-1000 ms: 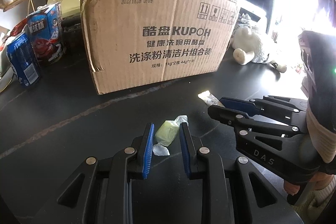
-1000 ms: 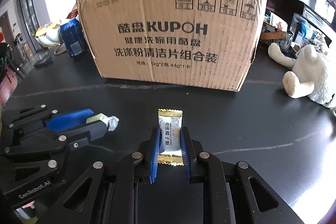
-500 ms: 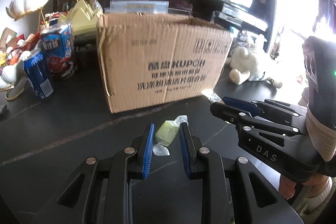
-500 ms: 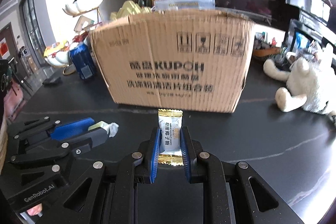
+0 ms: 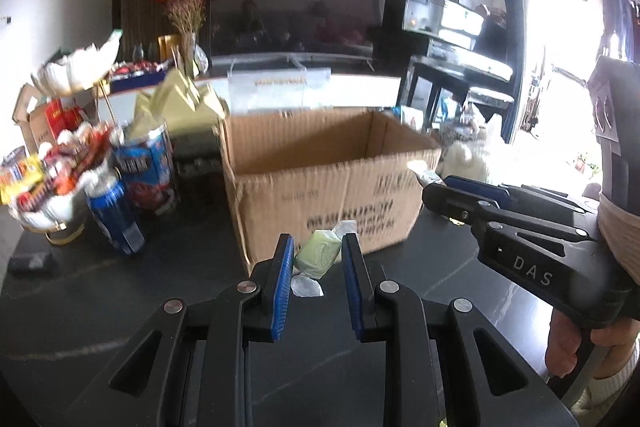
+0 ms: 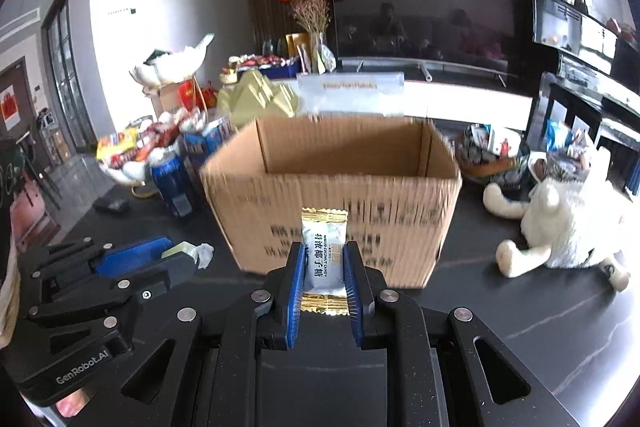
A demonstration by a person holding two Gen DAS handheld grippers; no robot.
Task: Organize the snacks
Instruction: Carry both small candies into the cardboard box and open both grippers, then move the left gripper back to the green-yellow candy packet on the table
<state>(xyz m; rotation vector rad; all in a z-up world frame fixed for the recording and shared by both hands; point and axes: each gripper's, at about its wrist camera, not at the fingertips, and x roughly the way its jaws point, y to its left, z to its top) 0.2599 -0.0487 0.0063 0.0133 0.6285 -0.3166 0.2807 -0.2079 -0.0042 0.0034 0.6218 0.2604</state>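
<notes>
My left gripper [image 5: 316, 247] is shut on a pale green wrapped candy [image 5: 318, 254] with clear twisted ends. My right gripper [image 6: 323, 255] is shut on a white and gold candy packet [image 6: 323, 259] with Chinese print. Both are held in the air just in front of an open cardboard box [image 5: 320, 187] [image 6: 340, 187], level with its upper half; part of its inner walls shows, its bottom is hidden. The right gripper [image 5: 436, 183] shows at the right of the left wrist view with the packet's tip. The left gripper [image 6: 188, 255] shows at the left of the right wrist view.
Blue cans [image 5: 120, 215] and a blue snack tub [image 5: 148, 167] stand left of the box on the black table [image 5: 80, 307]. A white dish of wrapped snacks [image 5: 52, 179] sits further left. A white plush toy [image 6: 560, 223] lies right of the box.
Both grippers have risen with their candies, so the box's open top and inner walls now show where only its printed front was seen.
</notes>
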